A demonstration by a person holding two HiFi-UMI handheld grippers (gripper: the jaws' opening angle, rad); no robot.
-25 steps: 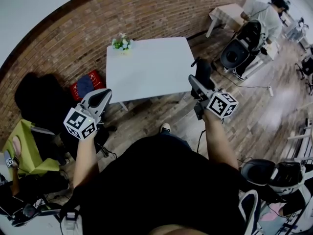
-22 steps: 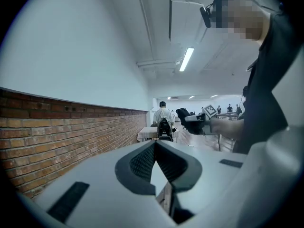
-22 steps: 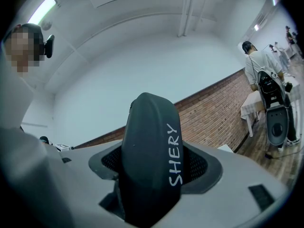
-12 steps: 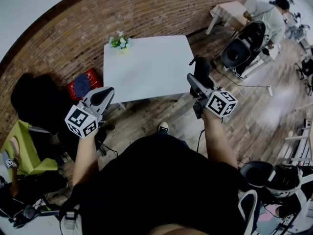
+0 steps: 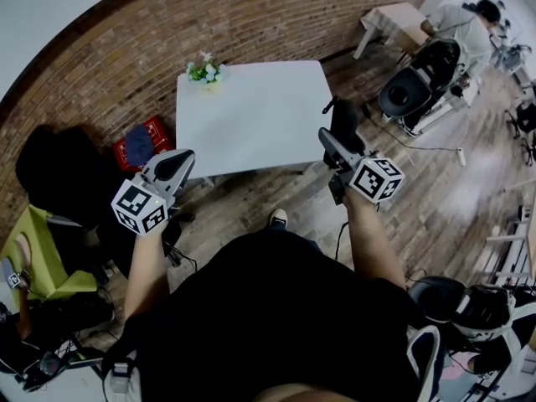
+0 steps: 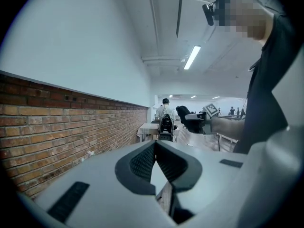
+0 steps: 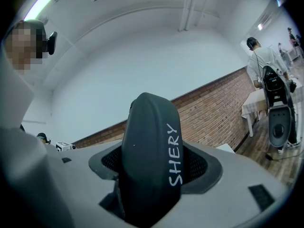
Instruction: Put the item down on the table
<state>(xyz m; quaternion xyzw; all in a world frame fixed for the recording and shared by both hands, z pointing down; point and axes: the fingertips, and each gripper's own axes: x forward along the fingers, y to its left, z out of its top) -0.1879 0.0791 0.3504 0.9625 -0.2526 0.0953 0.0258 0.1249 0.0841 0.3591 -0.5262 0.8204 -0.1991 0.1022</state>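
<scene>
My right tongs [image 5: 337, 141], clamped on the dark case [image 7: 149, 156], hang just right of the worktop [image 5: 251, 115]; left tongs [image 6: 154, 144] are together, empty.

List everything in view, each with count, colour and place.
table: one, white, ahead, by the brick wall
flowers: one bunch, white and green, table's far left corner
crate: one, red, on the floor left of the table
item: one, black, printed SHERY, between the right claw's jaws
background person: one, white top, far right at a small table
left claw: one, grey, shut, empty, lower left
right claw: one, grey, shut on the item, near the table's right edge
</scene>
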